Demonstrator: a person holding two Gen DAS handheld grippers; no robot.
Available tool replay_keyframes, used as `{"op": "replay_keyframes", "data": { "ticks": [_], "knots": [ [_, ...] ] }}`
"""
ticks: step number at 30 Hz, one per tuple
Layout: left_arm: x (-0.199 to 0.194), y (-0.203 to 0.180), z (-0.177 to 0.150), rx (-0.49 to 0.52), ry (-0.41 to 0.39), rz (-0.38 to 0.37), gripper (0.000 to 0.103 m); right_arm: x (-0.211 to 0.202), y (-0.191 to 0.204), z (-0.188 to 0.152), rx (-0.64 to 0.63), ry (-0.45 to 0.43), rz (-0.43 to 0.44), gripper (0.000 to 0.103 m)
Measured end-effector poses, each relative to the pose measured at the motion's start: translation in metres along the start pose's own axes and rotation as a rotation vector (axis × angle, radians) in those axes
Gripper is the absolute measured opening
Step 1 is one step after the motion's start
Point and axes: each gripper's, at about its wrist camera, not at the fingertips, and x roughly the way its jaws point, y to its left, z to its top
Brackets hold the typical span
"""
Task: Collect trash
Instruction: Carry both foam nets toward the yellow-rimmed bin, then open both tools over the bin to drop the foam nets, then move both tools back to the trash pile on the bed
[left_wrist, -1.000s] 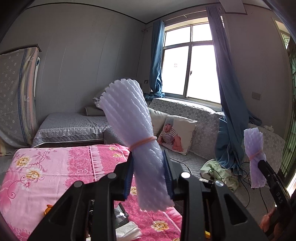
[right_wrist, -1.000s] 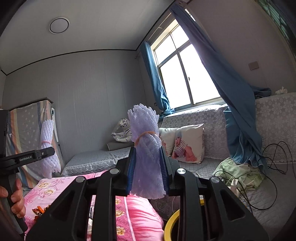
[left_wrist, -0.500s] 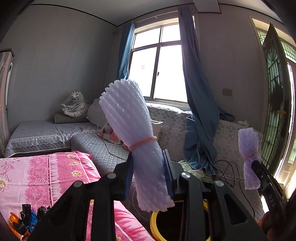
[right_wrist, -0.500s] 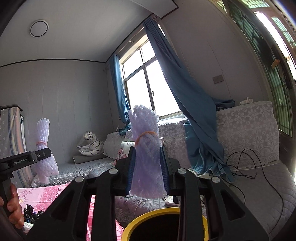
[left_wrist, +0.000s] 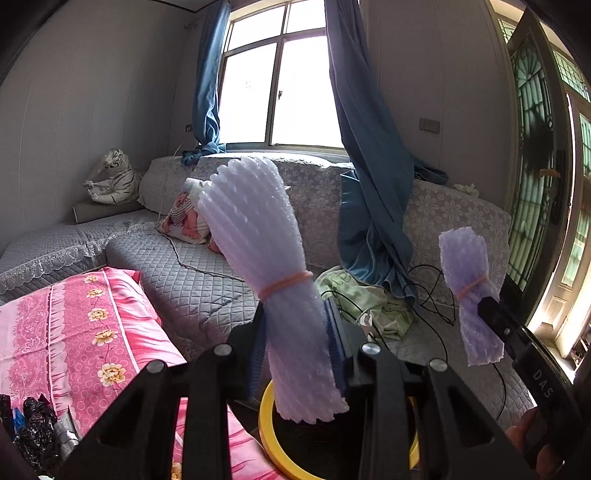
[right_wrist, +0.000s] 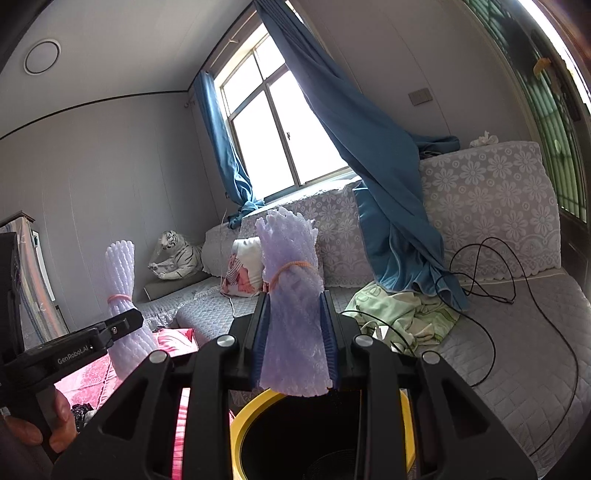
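Observation:
My left gripper (left_wrist: 297, 343) is shut on a white foam-net bundle (left_wrist: 266, 258) tied with an orange rubber band; the bundle stands upright between the blue pads. My right gripper (right_wrist: 295, 339) is shut on a second, purple-tinted foam-net bundle (right_wrist: 291, 295), also banded. Each gripper shows in the other's view: the right one (left_wrist: 491, 314) at the right edge with its bundle (left_wrist: 469, 288), the left one (right_wrist: 129, 321) at the left with its bundle (right_wrist: 123, 291). A yellow-rimmed bin (right_wrist: 255, 410) with a dark inside sits just below both grippers; its rim (left_wrist: 266, 421) is under the left bundle.
A pink floral cloth (left_wrist: 74, 332) covers the surface at lower left, with black scraps (left_wrist: 33, 432) on it. A grey quilted sofa (right_wrist: 498, 350) carries cables, a green cloth (right_wrist: 399, 310), a pillow and a toy tiger (left_wrist: 110, 177). Blue curtains (left_wrist: 369, 166) hang by the window.
Both views have swung right and dipped. The pink cloth slid left and the yellow bin rim rose into view under both grippers. Both bundles stay gripped.

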Motion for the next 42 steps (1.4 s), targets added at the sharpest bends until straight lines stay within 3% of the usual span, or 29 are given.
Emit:
{"op": "replay_keyframes", "data": {
  "ticks": [15,21,26,28,29,31,42],
  "knots": [
    [0.062,-0.010,-0.029,0.020,0.182,-0.046,0.029,0.057,-0.019,-0.032,0.068,0.247,-0.026,0.026],
    [0.083,-0.009,-0.034,0.002,0.243,-0.070,0.029,0.070,-0.025,-0.043,0.089,0.306,-0.045,0.026],
    [0.091,-0.009,-0.037,-0.007,0.265,-0.087,0.031,0.072,-0.033,-0.044,0.108,0.312,-0.061,0.029],
    [0.091,-0.008,-0.038,-0.016,0.267,-0.100,0.040,0.069,-0.036,-0.043,0.125,0.297,-0.072,0.045],
    [0.091,-0.007,-0.038,-0.022,0.265,-0.088,0.050,0.067,-0.039,-0.042,0.138,0.286,-0.076,0.056],
    [0.089,-0.003,-0.039,-0.033,0.254,-0.070,0.057,0.064,-0.043,-0.039,0.161,0.276,-0.083,0.057],
    [0.064,0.035,-0.026,-0.121,0.210,-0.029,0.057,0.044,-0.036,-0.020,0.164,0.217,-0.063,0.057]
  ]
}}
